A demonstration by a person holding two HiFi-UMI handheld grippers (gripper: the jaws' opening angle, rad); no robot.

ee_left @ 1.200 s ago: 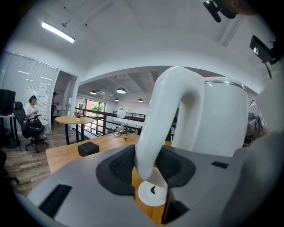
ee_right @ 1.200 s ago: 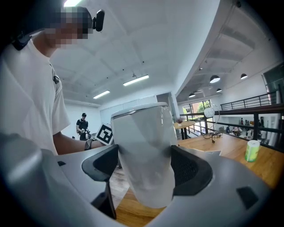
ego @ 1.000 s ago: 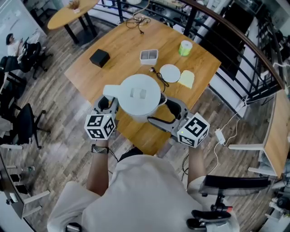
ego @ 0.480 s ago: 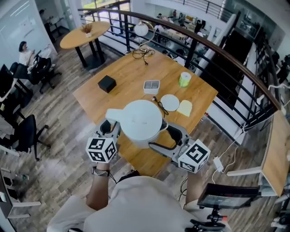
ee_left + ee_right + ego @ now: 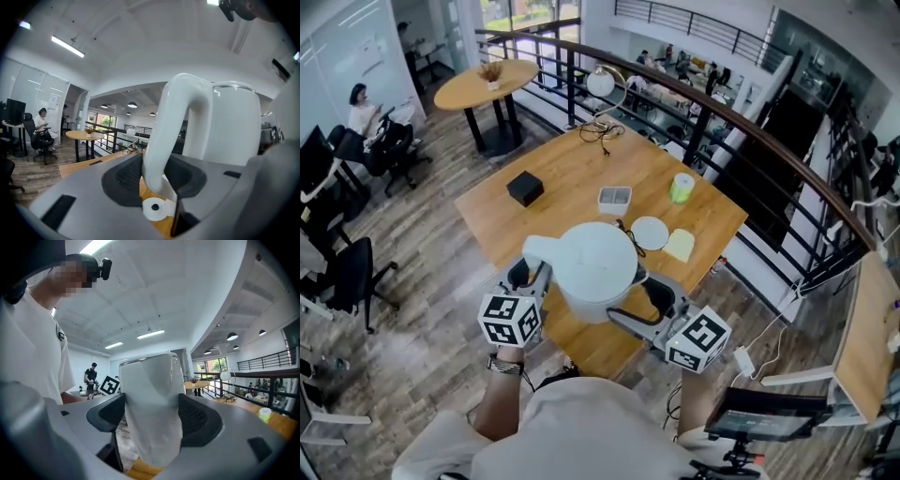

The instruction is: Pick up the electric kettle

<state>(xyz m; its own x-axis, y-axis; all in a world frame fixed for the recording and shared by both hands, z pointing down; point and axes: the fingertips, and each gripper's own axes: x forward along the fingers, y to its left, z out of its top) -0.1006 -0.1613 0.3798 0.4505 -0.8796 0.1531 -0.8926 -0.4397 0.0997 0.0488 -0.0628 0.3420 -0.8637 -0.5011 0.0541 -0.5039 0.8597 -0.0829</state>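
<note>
The white electric kettle (image 5: 595, 267) hangs above the near edge of the wooden table (image 5: 572, 169), carried between both grippers. In the left gripper view my left gripper (image 5: 157, 176) is shut on the kettle's arched handle (image 5: 176, 122). The right gripper (image 5: 152, 420) clamps the lower body of the kettle (image 5: 152, 399) from the other side. From the head view, the left gripper (image 5: 530, 274) is at the kettle's left and the right gripper (image 5: 652, 298) at its lower right. The kettle's round white base (image 5: 652, 232) lies on the table with its cord, and shows below the handle as the base (image 5: 154, 209).
On the table lie a black box (image 5: 525, 187), a small white tray (image 5: 614, 198), a green roll (image 5: 682, 187), a yellow cloth (image 5: 680, 245) and a tangle of cables (image 5: 602, 129). A dark railing (image 5: 741, 112) runs behind the table. A round table (image 5: 486, 82) stands farther left.
Both grippers have lifted the kettle a little higher off the table, with their grip unchanged. Over the last half second they have stayed still.
</note>
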